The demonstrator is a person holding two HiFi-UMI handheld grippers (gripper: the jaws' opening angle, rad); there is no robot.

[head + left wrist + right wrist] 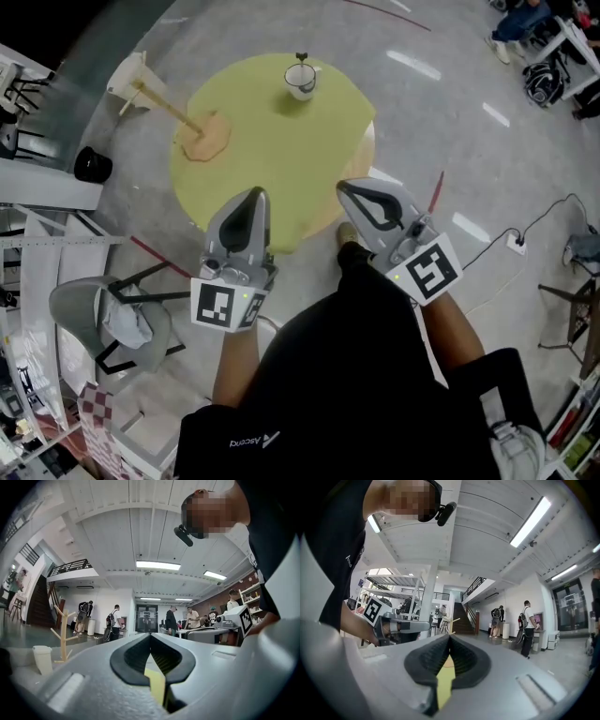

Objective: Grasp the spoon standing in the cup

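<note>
One white cup [300, 81] with one spoon [301, 60] standing in it sits at the far edge of the one round yellow table [272, 164], and one wooden rack [204, 137] stands at the table's left. The left gripper [253, 195] and right gripper [345, 187] are both closed and empty, at the near edge, well apart from the cup

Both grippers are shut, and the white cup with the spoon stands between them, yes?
No. The left gripper and right gripper are shut, but the head view shows the cup with the spoon at the far side of the table, away from them.
</note>
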